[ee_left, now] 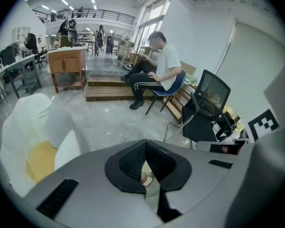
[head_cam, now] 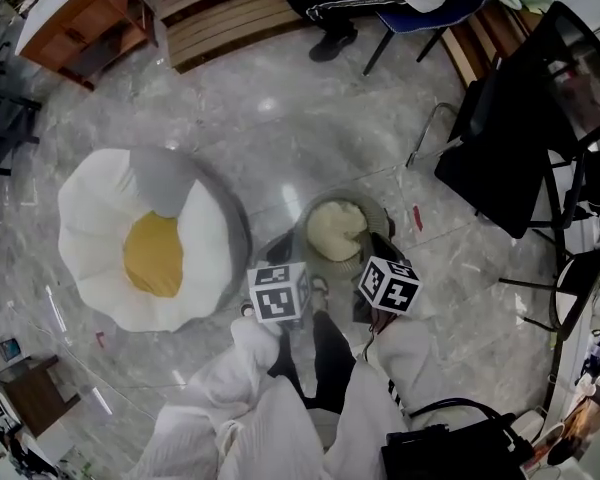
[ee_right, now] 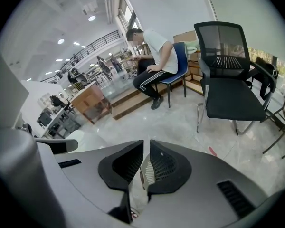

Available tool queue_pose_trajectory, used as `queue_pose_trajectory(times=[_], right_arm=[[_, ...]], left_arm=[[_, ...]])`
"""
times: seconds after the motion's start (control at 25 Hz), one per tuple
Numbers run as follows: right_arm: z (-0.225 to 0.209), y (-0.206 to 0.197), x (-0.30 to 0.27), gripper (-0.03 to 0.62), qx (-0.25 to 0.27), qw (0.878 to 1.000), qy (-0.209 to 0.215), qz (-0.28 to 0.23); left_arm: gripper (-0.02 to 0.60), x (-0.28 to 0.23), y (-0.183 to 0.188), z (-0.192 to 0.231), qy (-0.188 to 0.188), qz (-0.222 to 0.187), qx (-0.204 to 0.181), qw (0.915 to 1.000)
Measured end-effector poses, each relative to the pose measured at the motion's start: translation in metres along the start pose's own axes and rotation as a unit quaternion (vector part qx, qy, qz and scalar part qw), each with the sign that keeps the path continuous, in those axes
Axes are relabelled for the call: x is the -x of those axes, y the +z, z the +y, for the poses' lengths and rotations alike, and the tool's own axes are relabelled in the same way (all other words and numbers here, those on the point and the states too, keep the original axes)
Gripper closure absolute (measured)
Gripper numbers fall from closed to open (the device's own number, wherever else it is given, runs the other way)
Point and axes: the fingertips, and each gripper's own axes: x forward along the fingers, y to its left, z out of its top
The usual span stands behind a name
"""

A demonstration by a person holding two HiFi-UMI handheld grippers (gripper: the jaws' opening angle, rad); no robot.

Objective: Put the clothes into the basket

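Observation:
A round grey mesh basket (head_cam: 315,211) stands on the marble floor in front of my feet, with a cream garment (head_cam: 336,228) heaped inside it. Both grippers reach down to its near rim. My left gripper (head_cam: 285,264) sits at the rim's left side and my right gripper (head_cam: 378,258) at its right side. In the left gripper view the left gripper (ee_left: 145,173) has its jaws nearly together with a strip of pale mesh rim (ee_left: 152,187) between them. In the right gripper view the right gripper (ee_right: 145,163) is likewise shut on a perforated grey piece of the rim (ee_right: 146,170).
A big fried-egg-shaped cushion (head_cam: 150,238) lies on the floor left of the basket. A black office chair (head_cam: 520,138) stands at the right. A person sits on a blue chair (head_cam: 420,13) beyond, by a wooden platform (head_cam: 230,13) and a wooden cabinet (head_cam: 80,13). A black bag (head_cam: 450,450) lies near my right leg.

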Motion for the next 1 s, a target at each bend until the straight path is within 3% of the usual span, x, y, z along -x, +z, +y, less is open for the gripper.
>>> queue_pose_trajectory(times=[0.36, 0.72, 1.0], right_arm=[[0.056, 0.038, 0.06, 0.563, -0.004, 0.997, 0.015, -0.076], [0.118, 0.079, 0.155, 0.563, 0.008, 0.983, 0.04, -0.18], [0.116, 0.077, 0.201, 0.565, 0.025, 0.977, 0.005, -0.213]], left_arm=[[0.581, 0.074, 0.037, 0.01, -0.033, -0.056, 0.029, 0.9975], [0.581, 0.162, 0.085, 0.017, -0.066, -0.146, 0.014, 0.987], [0.581, 0.202, 0.101, 0.023, -0.078, -0.183, -0.005, 0.9799]])
